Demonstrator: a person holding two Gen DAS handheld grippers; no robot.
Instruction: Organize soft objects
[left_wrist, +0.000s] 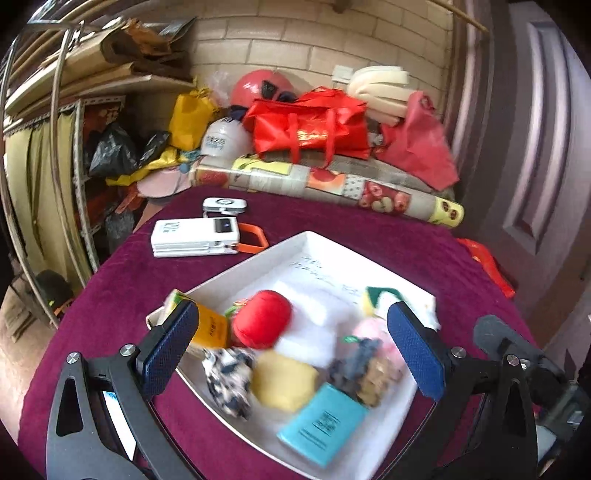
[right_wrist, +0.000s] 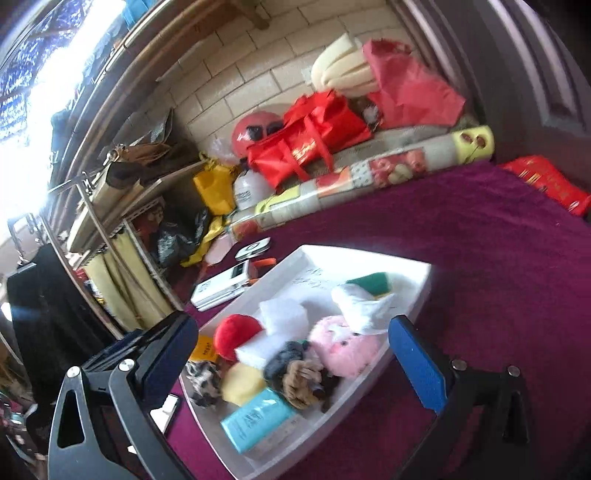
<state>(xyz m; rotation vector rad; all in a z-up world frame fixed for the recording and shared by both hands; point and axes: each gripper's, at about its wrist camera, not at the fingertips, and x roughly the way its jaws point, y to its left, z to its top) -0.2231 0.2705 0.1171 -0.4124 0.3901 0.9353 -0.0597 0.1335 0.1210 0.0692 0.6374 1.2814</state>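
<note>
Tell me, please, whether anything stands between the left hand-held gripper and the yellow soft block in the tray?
Nothing visible does. The left hand-held gripper is open above the white tray, and the yellow soft block lies uncovered below it, though the black-and-white scrunchie and blue packet crowd against it.

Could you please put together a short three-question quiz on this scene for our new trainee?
1. True or false: the left tool is shut on the red plush.
2. Multiple choice: the turquoise packet lies A) on the maroon cloth beside the power bank; B) inside the white tray, near its front corner; C) on the shelf at the left.
3. Fill in: in the right wrist view, the fluffy toy lying between the right tool's fingers is coloured ____.

Key: 1 false, both tools are open and hold nothing; 2 B; 3 pink, the pink plush.
</note>
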